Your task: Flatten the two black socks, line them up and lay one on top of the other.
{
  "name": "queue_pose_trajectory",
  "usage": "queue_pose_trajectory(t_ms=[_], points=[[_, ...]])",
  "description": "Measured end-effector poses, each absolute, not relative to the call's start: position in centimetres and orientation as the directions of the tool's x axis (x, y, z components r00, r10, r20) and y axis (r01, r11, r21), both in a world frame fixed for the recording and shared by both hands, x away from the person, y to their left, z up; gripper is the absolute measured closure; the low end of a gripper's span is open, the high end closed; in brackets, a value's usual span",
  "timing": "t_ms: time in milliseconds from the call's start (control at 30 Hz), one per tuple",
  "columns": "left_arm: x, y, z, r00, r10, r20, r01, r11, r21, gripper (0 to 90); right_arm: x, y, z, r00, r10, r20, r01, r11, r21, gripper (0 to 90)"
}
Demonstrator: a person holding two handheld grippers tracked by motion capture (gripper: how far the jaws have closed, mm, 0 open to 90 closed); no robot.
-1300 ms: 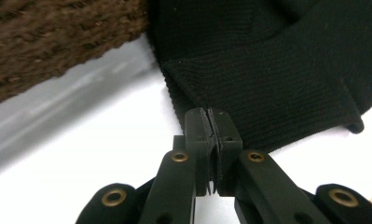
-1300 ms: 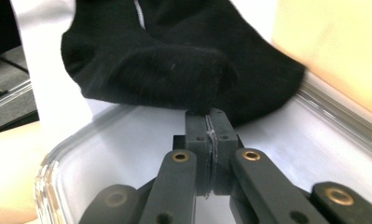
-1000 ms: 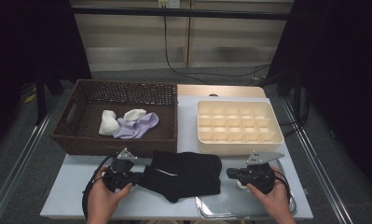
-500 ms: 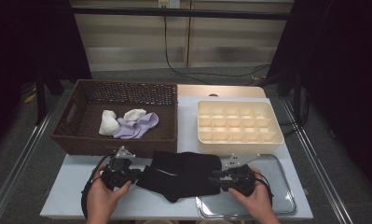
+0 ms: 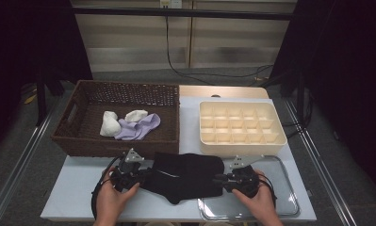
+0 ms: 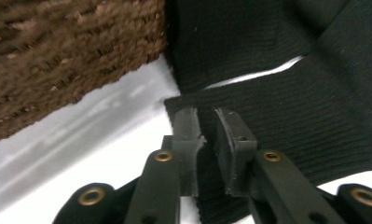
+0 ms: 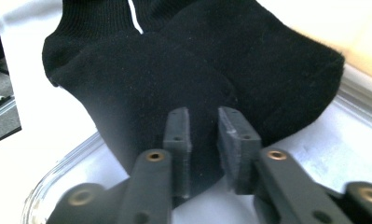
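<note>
Right tongs point(image 5: 219, 178) — newly narrower on socks point(image 5: 188, 173)

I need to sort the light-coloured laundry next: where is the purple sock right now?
In the high view the purple sock lies inside the brown wicker basket at the table's left, beside two white socks.

Black socks point(image 5: 188, 176): two. Basket point(image 5: 82, 101): one. Divided organizer point(image 5: 280, 136): one. Tray point(image 5: 289, 202): one. Grippers: two.

I hold both tongs low and level: left tongs point(image 5: 148, 175) nearly closed; right tongs point(image 5: 217, 179) have just been closing.
</note>
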State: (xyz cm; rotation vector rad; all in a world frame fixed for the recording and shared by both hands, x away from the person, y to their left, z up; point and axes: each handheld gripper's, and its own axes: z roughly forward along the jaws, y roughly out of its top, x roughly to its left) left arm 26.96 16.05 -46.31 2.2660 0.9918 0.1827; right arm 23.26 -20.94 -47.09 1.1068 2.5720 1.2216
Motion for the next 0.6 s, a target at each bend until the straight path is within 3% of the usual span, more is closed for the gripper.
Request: queue_pose_trajectory(t_ms=[67,200,333,600], points=[[26.9,16.2,-46.4,0.730,0.674,-0.112,0.583,-0.529,0.617,80.3,23.2,-21.2,-47.1,-0.727,0.645,0.234,0.592,0.417,0.690,82.7],[26.5,15.9,-46.4,0.755,0.651,-0.081,0.553,-0.565,0.612,77.0,23.2,-21.4,-47.2,-0.726,0.642,0.247,0.601,0.418,0.681,85.4],[25.4,15.4,-46.3,0.751,0.660,-0.011,0.527,-0.589,0.613,79.8,23.0,-21.8,-47.3,-0.720,0.639,0.272,0.618,0.411,0.670,88.5],[25.4,15.5,-45.8,0.751,0.651,-0.106,0.583,-0.580,0.569,86.7,22.4,-23.0,-47.2,-0.712,0.639,0.291,0.634,0.407,0.657,90.0]])
